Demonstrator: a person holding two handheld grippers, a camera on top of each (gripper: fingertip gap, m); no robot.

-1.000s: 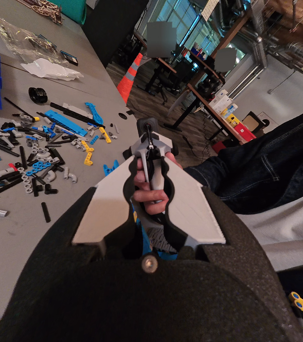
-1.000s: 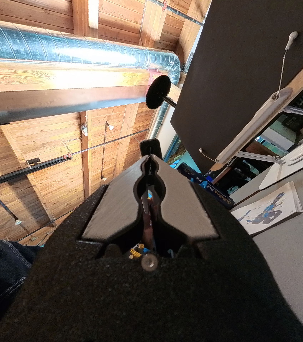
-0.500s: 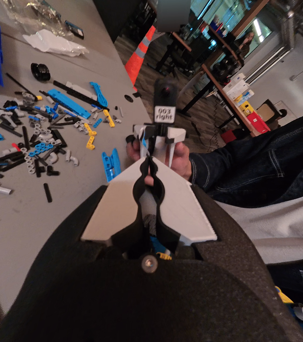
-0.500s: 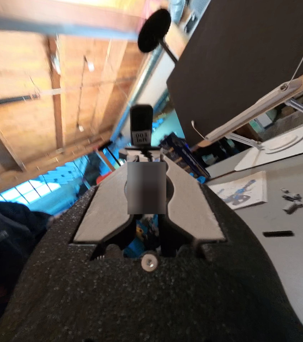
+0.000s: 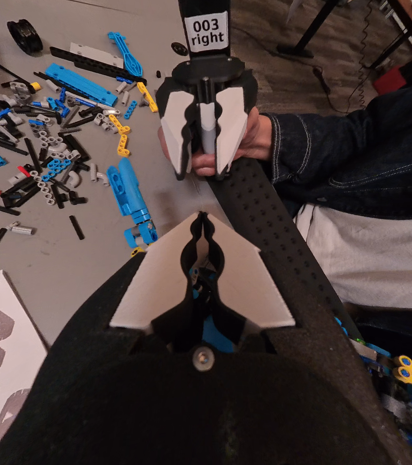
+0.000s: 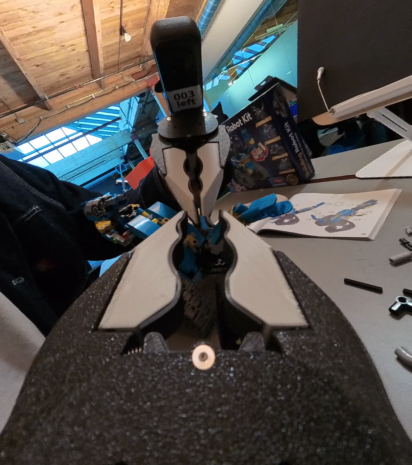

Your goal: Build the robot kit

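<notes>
Grippers face tip to tip | our left gripper (image 5: 202, 214) pinched closed, nothing seen held | our right gripper (image 6: 203, 214) parted, astride blue brick model (image 6: 195, 247), axis unclear.

black strip with holes (image 5: 263, 214): long, flat, lying at a slant. its upper end touches the right gripper (image 5: 201, 175), fingers apart. left gripper (image 5: 202, 214): fingers closed tip to tip, just beside the strip's left edge; contents not discernible. blue, black and yellow brick model (image 5: 406, 372): beside the strip's lower end.
</notes>
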